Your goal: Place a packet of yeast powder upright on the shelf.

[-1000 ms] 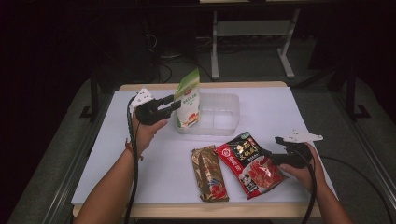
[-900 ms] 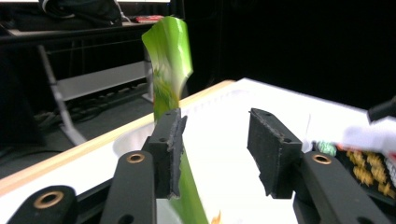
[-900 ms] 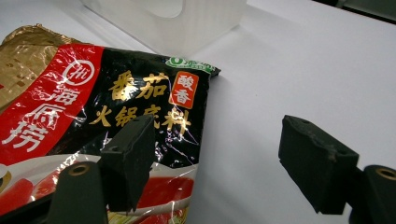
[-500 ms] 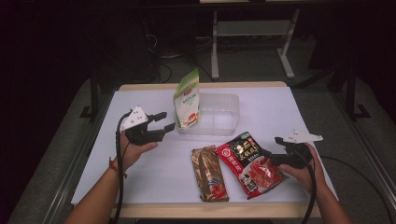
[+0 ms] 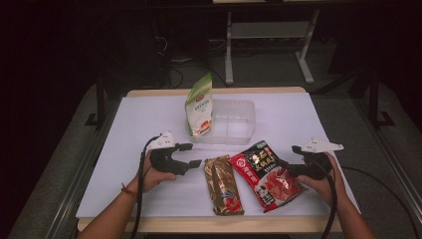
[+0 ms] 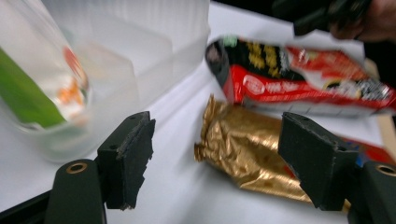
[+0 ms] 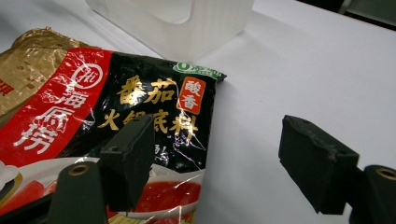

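Gold-foil packet (image 5: 224, 185) lies flat on the white table (image 5: 139, 124), touching the red-and-black hotpot-base pouch (image 5: 263, 172) on its right, both just in front of the clear plastic container (image 5: 234, 122), where a green-and-white pouch (image 5: 199, 107) stands upright in the left end. Left gripper (image 5: 189, 156) hovers just left of the gold packet, jaws wide apart and empty, aimed at its crimped end. Right gripper (image 5: 291, 157) rests at the red pouch's right edge, jaws likewise spread, holding nothing. Judging from this, the gold packet is next for the left hand: best to straddle the crimped seam squarely, close firmly without crushing, and lift clear of the neighbouring pouch before carrying toward the container.
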`<state>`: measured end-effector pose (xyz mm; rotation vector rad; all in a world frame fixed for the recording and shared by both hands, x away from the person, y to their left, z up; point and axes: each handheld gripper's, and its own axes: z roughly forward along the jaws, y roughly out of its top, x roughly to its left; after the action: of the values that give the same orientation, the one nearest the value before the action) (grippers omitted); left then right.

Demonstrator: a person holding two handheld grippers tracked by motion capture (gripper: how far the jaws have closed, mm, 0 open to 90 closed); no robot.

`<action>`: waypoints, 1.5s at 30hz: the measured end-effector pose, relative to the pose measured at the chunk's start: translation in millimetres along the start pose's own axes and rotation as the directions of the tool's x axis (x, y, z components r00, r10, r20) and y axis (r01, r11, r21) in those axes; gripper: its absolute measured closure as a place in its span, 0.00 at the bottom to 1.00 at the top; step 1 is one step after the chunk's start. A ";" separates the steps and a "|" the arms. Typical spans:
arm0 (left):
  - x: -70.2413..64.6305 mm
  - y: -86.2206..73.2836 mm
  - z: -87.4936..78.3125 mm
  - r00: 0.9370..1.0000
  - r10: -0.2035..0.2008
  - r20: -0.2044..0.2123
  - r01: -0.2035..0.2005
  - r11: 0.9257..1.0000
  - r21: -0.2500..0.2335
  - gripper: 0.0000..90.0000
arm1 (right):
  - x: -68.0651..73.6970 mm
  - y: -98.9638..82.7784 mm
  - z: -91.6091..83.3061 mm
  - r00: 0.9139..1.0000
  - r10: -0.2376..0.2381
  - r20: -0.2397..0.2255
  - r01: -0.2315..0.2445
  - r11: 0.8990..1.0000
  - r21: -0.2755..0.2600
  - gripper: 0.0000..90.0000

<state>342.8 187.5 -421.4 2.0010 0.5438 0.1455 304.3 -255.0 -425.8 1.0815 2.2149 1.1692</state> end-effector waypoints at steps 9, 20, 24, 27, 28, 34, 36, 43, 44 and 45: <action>6.4 1.4 28.6 0.993 -0.070 0.090 0.068 0.997 0.031 0.26 | 3.0 -2.2 2.5 1.000 -0.008 -0.004 0.008 1.000 0.016 0.29; -4.2 2.9 62.2 0.991 -0.065 0.116 0.049 0.990 0.134 0.24 | 4.6 -5.8 -1.0 1.000 -0.006 0.005 0.005 1.000 0.026 0.29; -4.9 -0.6 68.2 0.991 -0.078 0.113 0.059 0.984 0.165 0.22 | 5.2 -5.8 -1.0 1.000 -0.007 0.004 0.007 1.000 0.028 0.29; -3.2 -1.5 69.2 0.989 -0.089 0.116 0.067 0.982 0.178 0.22 | 4.7 -6.2 -0.7 1.000 -0.004 0.005 0.004 1.000 0.030 0.29; -2.6 -2.1 69.8 0.987 -0.102 0.121 0.079 0.980 0.185 0.22 | 4.7 -6.2 -0.7 1.000 -0.004 0.005 0.004 1.000 0.030 0.29; -2.2 -3.4 69.8 0.976 -0.150 0.155 0.118 0.972 0.201 0.31 | 5.1 -6.5 0.2 1.000 -0.007 0.000 0.007 0.999 0.035 0.29; -2.1 -3.8 69.6 0.974 -0.157 0.163 0.123 0.972 0.201 0.37 | 5.2 -6.5 0.2 1.000 -0.009 0.000 0.009 0.999 0.035 0.29; 2.1 -6.9 66.4 0.960 -0.217 0.178 0.186 0.966 0.177 0.63 | 4.7 -6.8 0.2 1.000 -0.009 0.000 0.009 0.999 0.035 0.29; 3.6 -7.4 65.3 0.958 -0.223 0.179 0.192 0.966 0.175 0.67 | 4.7 -6.8 0.1 1.000 -0.010 0.000 0.010 0.999 0.034 0.29; 3.7 -7.7 64.3 0.959 -0.225 0.175 0.196 0.966 0.167 0.69 | 4.8 -6.7 0.0 1.000 -0.009 0.000 0.009 0.999 0.033 0.29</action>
<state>364.9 139.8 -459.3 2.0568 0.6543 -0.2239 298.4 -253.5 -431.4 1.0833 2.2448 1.1325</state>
